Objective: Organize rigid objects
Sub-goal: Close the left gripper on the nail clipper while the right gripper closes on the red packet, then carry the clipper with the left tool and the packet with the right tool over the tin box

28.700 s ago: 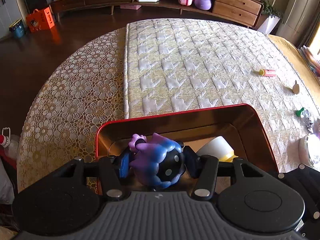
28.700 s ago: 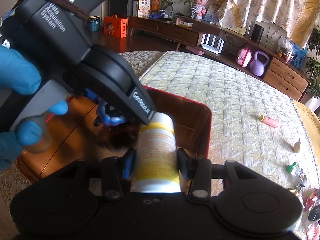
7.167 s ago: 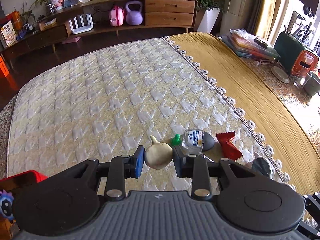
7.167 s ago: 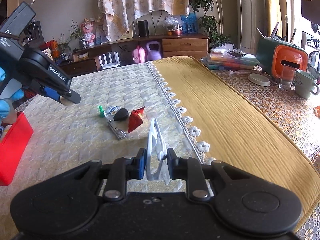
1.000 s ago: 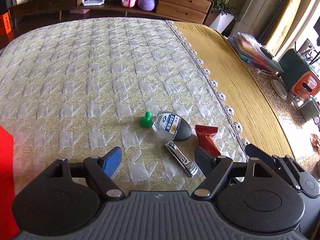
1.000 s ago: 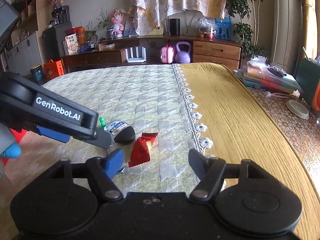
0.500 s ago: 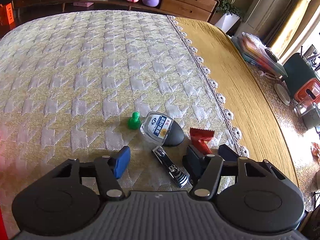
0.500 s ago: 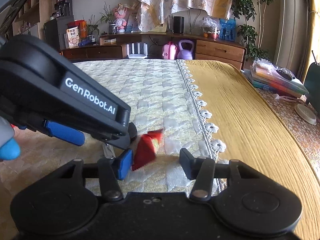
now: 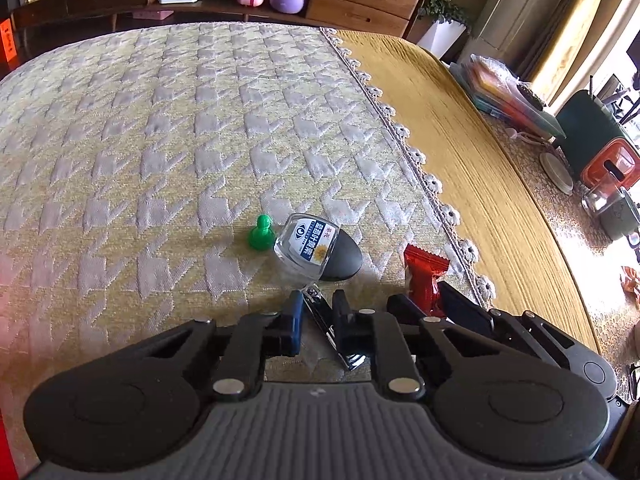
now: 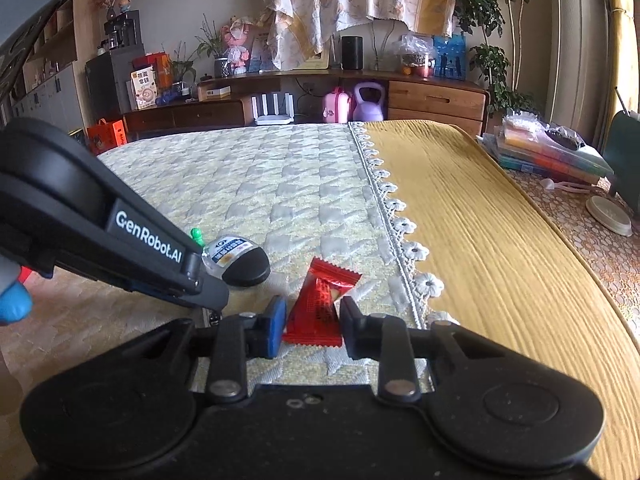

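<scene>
Two handheld grippers have come down together on the last small things lying on a quilted bedspread (image 9: 168,152). A second ago both stood wide open above the cloth. Now the left gripper (image 9: 317,322) has its jaws pressed onto a slim metal nail clipper (image 9: 328,330), and the right gripper (image 10: 313,322) is closing on a red sweet wrapper (image 10: 322,304), which sits between its pads and looks already nipped at the sides.

The double pinch suggests both pieces are about to be lifted and carried off to join the rest of the sorted items. A sliver of red at the far left edge of the left wrist view may be the container.

Left on the cloth, just beyond the clipper, are a small clear bottle with a black cap (image 9: 316,248) lying on its side and a green plastic pawn (image 9: 261,234) standing upright, the two close together.

The clipper is hard, shiny and narrow. The wrapper is crinkled foil, pointed at its top and soft enough to crumple. The bedspread is woven in raised pale patches, edged with lace flowers against a ribbed mustard cover (image 10: 480,216).
</scene>
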